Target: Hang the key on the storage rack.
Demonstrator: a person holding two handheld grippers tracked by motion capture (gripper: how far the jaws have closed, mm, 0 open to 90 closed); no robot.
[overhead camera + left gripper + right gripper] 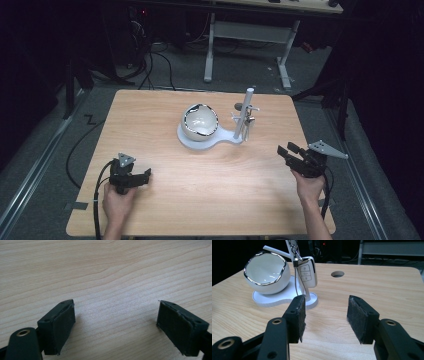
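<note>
A white egg-shaped bowl (200, 122) with a silver rim sits on a white stand base (196, 142) in the middle of the table. A white post (243, 116) rises from the base's right end, and a white car key fob (307, 272) hangs from it on a ring. My right gripper (289, 151) is open near the table's right edge, its jaws pointing toward the stand; nothing lies between its pads (300, 318). My left gripper (145, 175) rests low at the front left, open over bare wood (115, 315).
The wooden table (200, 200) has a round cable hole (337, 274) behind the stand. Beyond the far edge stand a white desk frame (250, 35) and cables on a dark floor. Bare wood lies between the grippers and the stand.
</note>
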